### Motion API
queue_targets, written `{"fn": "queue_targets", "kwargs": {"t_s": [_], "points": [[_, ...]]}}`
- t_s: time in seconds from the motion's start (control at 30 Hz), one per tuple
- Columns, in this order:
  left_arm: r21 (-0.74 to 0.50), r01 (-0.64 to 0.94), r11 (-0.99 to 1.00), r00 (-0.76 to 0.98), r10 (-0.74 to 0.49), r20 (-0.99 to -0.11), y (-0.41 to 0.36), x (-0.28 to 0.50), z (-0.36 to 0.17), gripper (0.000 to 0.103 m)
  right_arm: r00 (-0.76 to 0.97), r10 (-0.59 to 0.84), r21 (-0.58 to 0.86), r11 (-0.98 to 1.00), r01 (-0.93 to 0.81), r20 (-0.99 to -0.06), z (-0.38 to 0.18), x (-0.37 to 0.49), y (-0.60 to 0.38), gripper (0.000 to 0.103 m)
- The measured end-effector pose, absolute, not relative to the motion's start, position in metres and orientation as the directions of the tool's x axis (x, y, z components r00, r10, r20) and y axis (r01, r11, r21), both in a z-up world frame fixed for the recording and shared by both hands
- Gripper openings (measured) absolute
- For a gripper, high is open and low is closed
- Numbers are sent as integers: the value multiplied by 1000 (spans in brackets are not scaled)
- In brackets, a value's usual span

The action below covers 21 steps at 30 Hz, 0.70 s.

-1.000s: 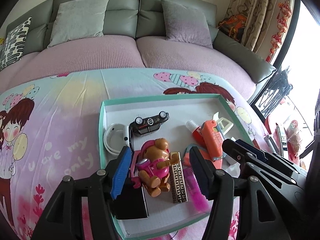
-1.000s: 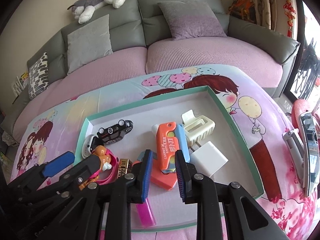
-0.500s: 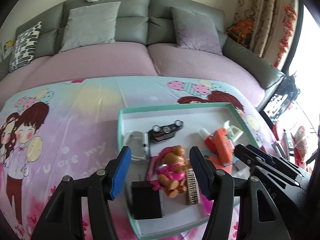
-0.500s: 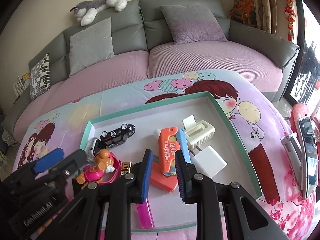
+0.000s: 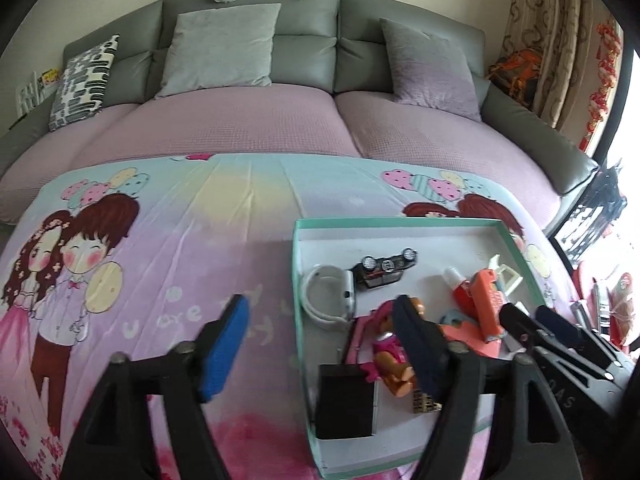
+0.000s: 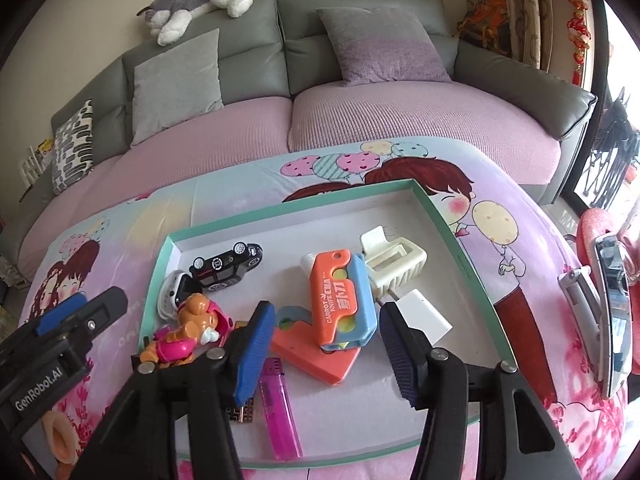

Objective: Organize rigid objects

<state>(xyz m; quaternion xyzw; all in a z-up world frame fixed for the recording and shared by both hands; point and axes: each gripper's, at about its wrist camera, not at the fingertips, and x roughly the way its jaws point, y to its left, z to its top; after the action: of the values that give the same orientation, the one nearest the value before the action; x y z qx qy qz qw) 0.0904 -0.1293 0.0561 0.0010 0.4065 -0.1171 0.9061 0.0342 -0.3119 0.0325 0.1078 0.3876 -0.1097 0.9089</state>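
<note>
**Tray of rigid objects under two opening grippers**

The tray (image 6: 456, 232), a shallow box with a mint-green rim and a white floor, is set on a cartoon-printed cloth (image 5: 160, 240) in front of a grey sofa (image 5: 304, 52) with mauve ribbed seat covers. Inside it a glossy black toy car (image 6: 226, 266), a white watch (image 6: 172, 292), a plastic puppy figure (image 6: 188, 332) in pink and orange, an orange-and-blue carrot knife (image 6: 340, 304), a flat coral heart-shaped piece (image 6: 320, 356), a ribbed cream hair clip (image 6: 394, 264), a white block (image 6: 424, 316), a translucent magenta lighter (image 6: 280, 412) and a matt black box (image 5: 346, 400) are seen.

The right gripper (image 6: 326, 356) is held low over the tray's near half, its jaws opening; nothing is pinched between them. The coral piece and the knife's lower end are seen in the gap, but whether the blue ridged pads (image 6: 256, 354) touch either cannot be told.

The left gripper (image 5: 320, 356) is also opening and is spread wide, released, with nothing grasped. One pad is seen over the bare cloth outside the tray's left wall, the other over the puppy figure; contact there cannot be told.
</note>
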Motion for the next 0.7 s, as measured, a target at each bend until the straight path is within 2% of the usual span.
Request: {"fn": "queue_targets", "kwargs": {"t_s": [0.1,0.13,0.17,0.23,0.33,0.5,0.7], "points": [[-92,201,975,654,-203,-729,-125,90,58,78,670,-118,103,954,281,-733,31,36,-312,64],[-96,197,976,656,-204,-727,-124,90,59,80,669,-121,99,954,282,-733,31,36,-311,66],[-101,189,977,658,-203,-725,-122,91,59,88,669,-123,96,955,281,-733,30,37,-311,70],[-100,171,980,661,-189,-727,-119,92,57,93,670,-128,90,955,281,-732,30,37,-311,75],[-96,135,986,664,-162,-730,-114,95,55,93,668,-131,84,956,280,-733,29,37,-311,81],[-98,68,993,685,-118,-719,-103,98,52,97,670,-130,79,959,273,-730,29,38,-309,102],[-64,7,998,706,-50,-707,-96,100,49,98,669,-130,68,963,261,-732,27,40,-306,103]]}}
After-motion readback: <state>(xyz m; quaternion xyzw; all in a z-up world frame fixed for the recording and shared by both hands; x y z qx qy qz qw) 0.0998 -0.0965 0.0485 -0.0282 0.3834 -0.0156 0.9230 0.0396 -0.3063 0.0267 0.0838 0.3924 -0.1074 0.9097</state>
